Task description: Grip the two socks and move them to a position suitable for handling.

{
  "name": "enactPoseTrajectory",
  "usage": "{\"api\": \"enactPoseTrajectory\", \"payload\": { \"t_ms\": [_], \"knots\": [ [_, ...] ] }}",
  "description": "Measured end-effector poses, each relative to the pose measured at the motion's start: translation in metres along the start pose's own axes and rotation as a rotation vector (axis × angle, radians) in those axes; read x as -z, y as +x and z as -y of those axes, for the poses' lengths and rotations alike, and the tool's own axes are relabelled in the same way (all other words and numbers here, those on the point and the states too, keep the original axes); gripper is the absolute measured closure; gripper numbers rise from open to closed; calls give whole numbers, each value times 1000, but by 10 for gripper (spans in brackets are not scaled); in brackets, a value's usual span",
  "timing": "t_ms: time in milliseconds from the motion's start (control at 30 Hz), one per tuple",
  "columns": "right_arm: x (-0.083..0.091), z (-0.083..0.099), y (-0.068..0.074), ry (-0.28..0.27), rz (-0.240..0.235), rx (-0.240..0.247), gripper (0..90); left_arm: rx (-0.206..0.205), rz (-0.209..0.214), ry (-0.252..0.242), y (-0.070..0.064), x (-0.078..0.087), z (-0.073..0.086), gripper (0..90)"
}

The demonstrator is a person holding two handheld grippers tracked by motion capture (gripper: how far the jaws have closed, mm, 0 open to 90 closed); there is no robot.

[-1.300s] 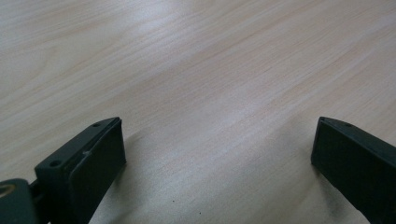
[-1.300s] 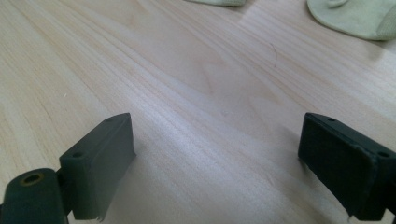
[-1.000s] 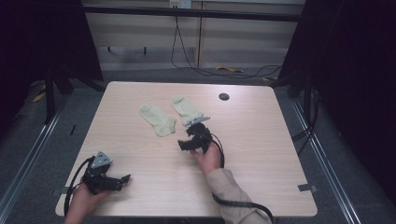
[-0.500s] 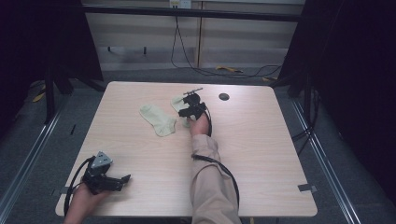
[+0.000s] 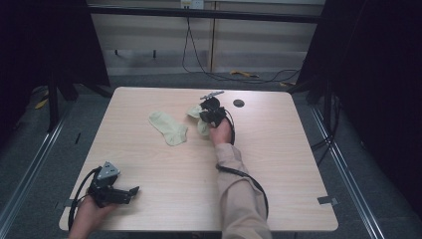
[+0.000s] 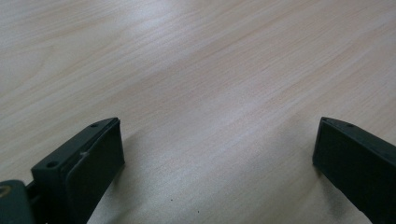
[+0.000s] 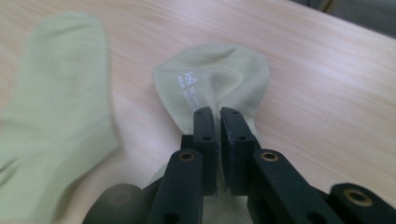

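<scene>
Right gripper (image 7: 217, 114) clamped on pale green printed sock (image 7: 219, 79); matching plain sock (image 5: 168, 127) at 9 o'clock. Left gripper (image 6: 217, 154) wide open, empty, over light wooden table (image 6: 196, 70).

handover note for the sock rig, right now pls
Right tool: shut, pinching the far sock, its fabric bunched between the jaws.
Left tool: open, holding nothing, low over the table at its near left corner.
Near sock: flat mid-table, just left of the pinched one, untouched.
Done: one sock gripped.
Left, likely: bring the socks together, probably with the left tool's help.
</scene>
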State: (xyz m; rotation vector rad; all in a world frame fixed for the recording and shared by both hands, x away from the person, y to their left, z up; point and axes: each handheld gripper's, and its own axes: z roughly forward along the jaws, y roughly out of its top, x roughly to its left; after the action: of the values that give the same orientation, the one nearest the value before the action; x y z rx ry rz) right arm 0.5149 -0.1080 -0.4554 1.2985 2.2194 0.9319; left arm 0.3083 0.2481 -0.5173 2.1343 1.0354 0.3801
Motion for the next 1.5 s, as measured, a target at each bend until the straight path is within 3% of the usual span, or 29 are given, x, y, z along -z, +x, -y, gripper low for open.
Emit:
{"api": "enactPoseTrajectory", "payload": {
  "t_ms": [33, 67, 233, 400, 433, 667, 800, 933, 967, 1000, 1033, 1067, 1100, 1267, 1500],
  "knots": [
    [10, 1, 0, -11, -29, 4, 849, -1, 0, 0, 0, 0, 0, 15],
    [10, 1, 0, -11, -29, 4, 849, -1, 0, 0, 0, 0, 0, 15],
    [64, 14, 1, -62, -125, 52, 848, -11, -1, 6, 1, 0, 0, 15],
    [110, 38, 4, -55, -210, 109, 846, -16, -2, 5, 1, 1, 0, 15],
    [124, 50, 7, -66, -252, 115, 846, -16, -2, 6, 1, 1, 0, 15],
    [150, 87, 26, -44, -343, 175, 843, -16, -2, 5, 1, 1, 0, 15],
    [158, 111, 40, -19, -398, 249, 842, -13, -2, 5, 0, 1, 0, 14],
    [158, 123, 53, 10, -395, 366, 804, -16, -2, 5, 1, 1, 0, 14],
    [153, 128, 53, 21, -330, 388, 468, -13, -2, 5, 0, 1, 0, 14],
    [153, 128, 53, 21, -330, 388, 468, -16, -2, 5, 1, 1, 0, 14],
    [148, 129, 51, 52, -304, 361, 386, -13, -2, 5, 0, 1, 0, 14],
    [147, 131, 47, 87, -277, 314, 428, -16, -3, 6, 1, 1, 0, 14],
    [149, 137, 39, 58, -295, 259, 466, -16, -2, 6, 1, 1, 0, 14],
    [147, 145, 36, 66, -243, 224, 414, -15, -2, 5, 1, 1, 0, 14],
    [134, 130, 40, 42, -243, 183, 398, -16, -2, 6, 1, 1, 0, 13]
  ]
}}
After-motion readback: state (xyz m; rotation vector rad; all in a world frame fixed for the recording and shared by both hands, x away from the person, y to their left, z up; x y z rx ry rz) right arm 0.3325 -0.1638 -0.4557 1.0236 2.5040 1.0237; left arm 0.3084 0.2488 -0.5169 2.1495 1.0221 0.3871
